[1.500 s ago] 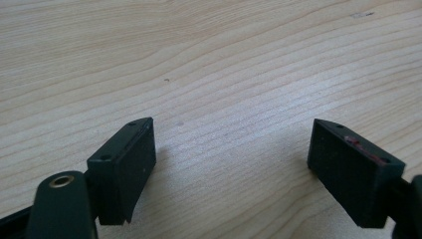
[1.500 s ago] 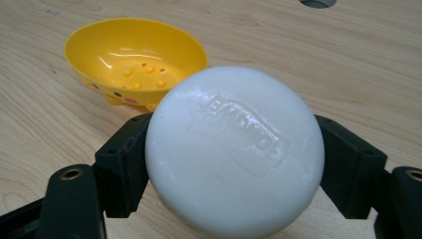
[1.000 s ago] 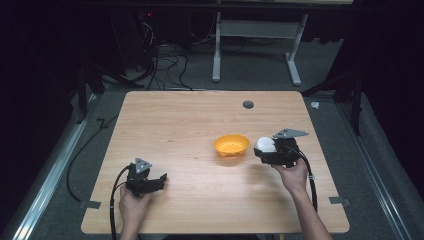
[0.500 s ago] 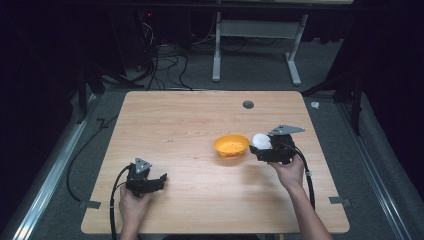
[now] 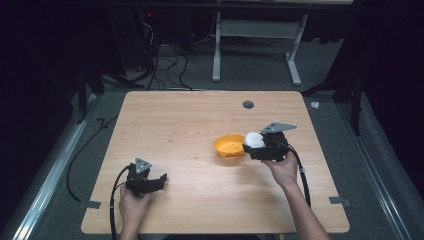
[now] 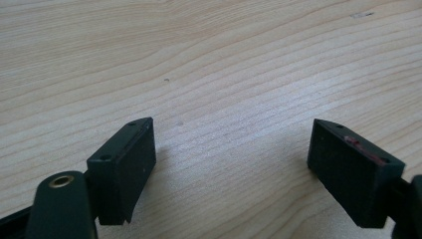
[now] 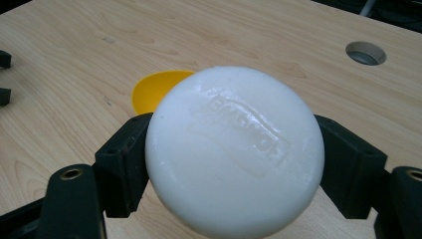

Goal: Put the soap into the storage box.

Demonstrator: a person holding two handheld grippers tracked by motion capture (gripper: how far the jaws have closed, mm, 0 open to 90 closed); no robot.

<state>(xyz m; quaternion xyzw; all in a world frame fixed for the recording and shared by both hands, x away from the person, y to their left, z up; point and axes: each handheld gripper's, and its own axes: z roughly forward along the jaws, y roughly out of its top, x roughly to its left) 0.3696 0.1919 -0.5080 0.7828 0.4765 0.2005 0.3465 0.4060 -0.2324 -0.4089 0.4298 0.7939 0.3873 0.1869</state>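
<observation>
a: seen from the high view, right claw [image 5: 251, 143] just beside the yellow bowl [image 5: 229, 145], clamped on the white soap [image 5: 254, 139], likely for dropping in.

b: left gripper view: left claw [image 6: 231, 164] wide open, empty, idle over the surface [image 6: 224, 59].

a: right gripper view: soap pinched edgewise, bowl behind.

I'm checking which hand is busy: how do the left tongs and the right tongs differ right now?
The right tongs are shut on a round white soap bar; the left tongs stand open with only bare wood between them. The right tongs are raised beside the yellow bowl; the left tongs sit low at the near left of the table, far from it. Both have black jaws and a trailing cable.
</observation>
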